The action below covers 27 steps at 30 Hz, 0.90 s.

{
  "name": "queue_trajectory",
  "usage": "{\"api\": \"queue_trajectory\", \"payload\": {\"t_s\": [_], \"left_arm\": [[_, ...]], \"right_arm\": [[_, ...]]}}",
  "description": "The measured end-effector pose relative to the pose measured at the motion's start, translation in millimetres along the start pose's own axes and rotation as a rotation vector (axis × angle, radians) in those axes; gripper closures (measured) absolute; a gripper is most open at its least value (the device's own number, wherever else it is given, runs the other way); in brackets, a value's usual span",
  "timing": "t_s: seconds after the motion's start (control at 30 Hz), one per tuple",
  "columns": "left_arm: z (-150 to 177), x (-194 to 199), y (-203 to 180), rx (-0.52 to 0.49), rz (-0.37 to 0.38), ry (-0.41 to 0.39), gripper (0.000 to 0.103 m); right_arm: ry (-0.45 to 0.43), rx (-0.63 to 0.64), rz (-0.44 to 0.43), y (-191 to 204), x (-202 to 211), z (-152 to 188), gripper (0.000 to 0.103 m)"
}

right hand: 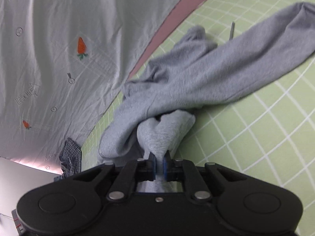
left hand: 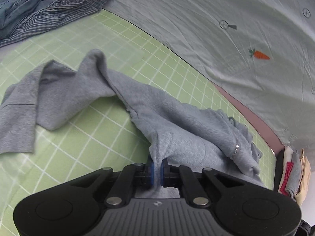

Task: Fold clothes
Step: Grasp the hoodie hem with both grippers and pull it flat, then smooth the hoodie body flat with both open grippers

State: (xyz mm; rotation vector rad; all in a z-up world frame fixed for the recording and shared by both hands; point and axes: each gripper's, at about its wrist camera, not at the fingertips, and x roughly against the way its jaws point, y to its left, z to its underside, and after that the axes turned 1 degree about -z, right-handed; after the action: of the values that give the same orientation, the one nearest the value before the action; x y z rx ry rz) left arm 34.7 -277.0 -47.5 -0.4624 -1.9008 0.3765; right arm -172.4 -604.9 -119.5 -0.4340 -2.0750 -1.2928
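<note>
grey sweatshirt (left hand: 149,106) lies crumpled on the green grid mat (left hand: 110,39), one sleeve trailing off to the side, the body bunched, a metal zipper (left hand: 235,147) showing in the folds. left gripper (left hand: 157,172): blue pads clamped on a pinch of the grey fabric, cloth drawn up between them. right gripper (right hand: 159,167): likewise closed on a bunched fold of the same sweatshirt (right hand: 196,78); a sleeve stretches away across the mat (right hand: 265,127). beside the mat, a pale sheet with carrot print (left hand: 236,39). plaid shirt (left hand: 59,9) and denim piece (left hand: 15,4) heaped at the mat's far corner. small stack of folded cloth (left hand: 293,175) at the right edge of the left view.
</note>
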Motion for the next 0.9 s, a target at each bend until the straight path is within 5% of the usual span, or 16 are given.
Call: {"api": "queue_trajectory", "payload": {"t_s": [0.07, 0.2, 0.27, 0.33, 0.4, 0.5, 0.67, 0.73, 0.8, 0.87, 0.9], "left_arm": [[0.2, -2.9, 9.3, 0.015, -0.003, -0.003, 0.096], [13.9, -37.4, 8.5, -0.045, -0.139, 0.066, 0.088], [22.4, -37.0, 9.1, -0.077, -0.156, 0.062, 0.074], [31.4, -33.1, 11.2, -0.117, -0.169, 0.055, 0.041], [39.9, -32.7, 13.8, -0.163, -0.191, 0.06, 0.037], [51.7, -35.1, 18.9, -0.231, -0.221, 0.074, 0.036], [62.9, -33.0, 24.4, -0.269, -0.169, 0.075, 0.039], [66.5, -31.6, 27.1, -0.266, -0.147, 0.087, 0.065], [69.9, -28.9, 30.3, -0.249, -0.121, 0.099, 0.082], [72.6, -21.2, 35.5, -0.193, -0.082, 0.114, 0.087], [74.4, -15.0, 37.8, -0.181, -0.067, 0.123, 0.088]], "right_arm": [[-0.007, 0.041, 0.027, 0.4, 11.3, -3.8, 0.095], [-0.02, 0.122, 0.08, 1.2, 33.8, -11.3, 0.089], [-0.022, 0.145, 0.103, -1.1, 41.3, -11.5, 0.08], [-0.016, 0.138, 0.12, -8.2, 42.0, -5.3, 0.066], [-0.009, 0.131, 0.137, -15.3, 42.7, 0.9, 0.058], [0.001, 0.121, 0.162, -25.9, 43.9, 10.1, 0.056], [0.044, 0.123, 0.173, -32.1, 37.3, 27.5, 0.053], [0.052, 0.139, 0.172, -30.4, 33.6, 33.1, 0.053], [0.048, 0.169, 0.179, -27.4, 32.0, 37.2, 0.063], [0.03, 0.202, 0.178, -24.6, 35.0, 40.5, 0.094], [0.017, 0.214, 0.169, -23.0, 38.6, 42.2, 0.094]]}}
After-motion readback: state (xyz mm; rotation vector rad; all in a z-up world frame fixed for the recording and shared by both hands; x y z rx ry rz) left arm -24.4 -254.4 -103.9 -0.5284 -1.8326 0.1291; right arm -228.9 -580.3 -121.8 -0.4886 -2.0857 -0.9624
